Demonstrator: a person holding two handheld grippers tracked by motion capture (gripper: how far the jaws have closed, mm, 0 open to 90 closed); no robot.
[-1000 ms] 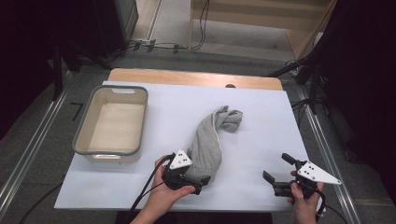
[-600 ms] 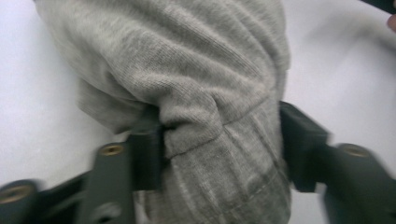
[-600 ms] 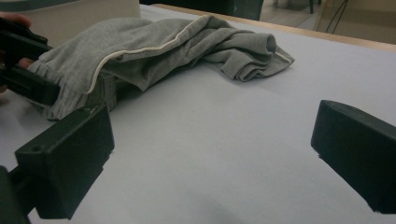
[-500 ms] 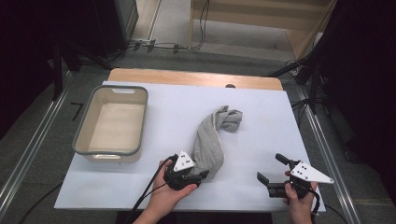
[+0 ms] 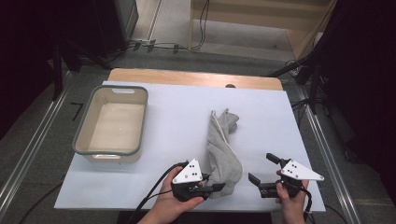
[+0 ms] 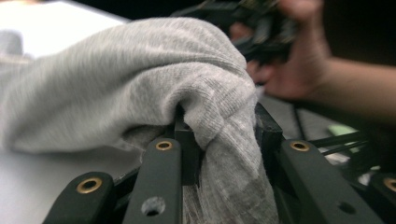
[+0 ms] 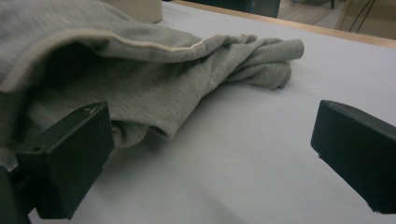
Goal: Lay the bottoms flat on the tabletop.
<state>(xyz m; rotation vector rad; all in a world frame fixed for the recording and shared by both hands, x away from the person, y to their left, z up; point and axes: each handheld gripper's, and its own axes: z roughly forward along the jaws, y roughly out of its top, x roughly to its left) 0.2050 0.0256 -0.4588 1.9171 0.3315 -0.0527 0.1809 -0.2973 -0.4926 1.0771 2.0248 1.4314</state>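
High view shows my left gripper [image 5: 212,188] clenched on the near end of the grey cloth [image 5: 223,145], lying crumpled mid-bench, likely to lift it. My right gripper [image 5: 265,170] waits beside it, jaws released, ready for another hold.

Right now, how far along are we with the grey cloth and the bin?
Done: the left gripper has its jaws shut on the near end of the grey cloth, fabric bunched between them in the left gripper view. In hand: the right gripper sits open beside the cloth, gripping nothing. Left: the cloth lies crumpled on the table; the bin holds nothing.
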